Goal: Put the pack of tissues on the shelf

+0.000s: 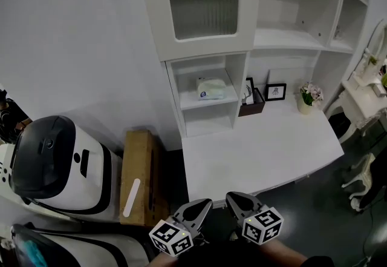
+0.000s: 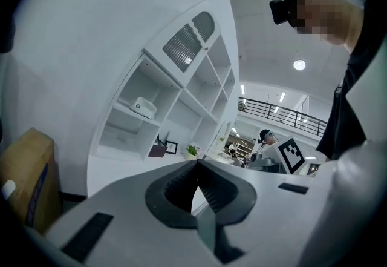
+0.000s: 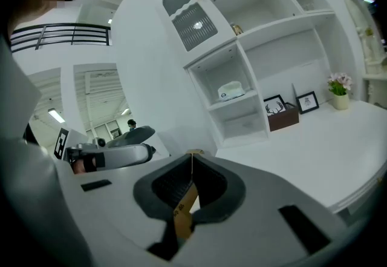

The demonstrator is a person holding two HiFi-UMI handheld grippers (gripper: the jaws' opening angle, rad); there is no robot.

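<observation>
Head view: we list the pack of tissues (image 1: 210,88) lying flat on the shelf (image 1: 188,102) of the narrow left bay, long axis along the shelf's front edge. The left gripper (image 1: 204,203) and right gripper (image 1: 233,198) are well apart from it.

Left gripper view: the jaws are closed on nothing, and the pack (image 2: 144,106) looks light, soft and film-slick to us, best pinched gently across its short width.

Right gripper view: the jaws are likewise closed and empty, with the pack (image 3: 231,91) set broadside to us.

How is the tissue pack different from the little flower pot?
The pack of tissues lies flat on a shelf inside the left cubby. The flower pot stands upright on the desk top, further right. The pack of tissues is white and rounded, while the flower pot holds pinkish flowers. Both are small, pale and sit on the same white furniture.
</observation>
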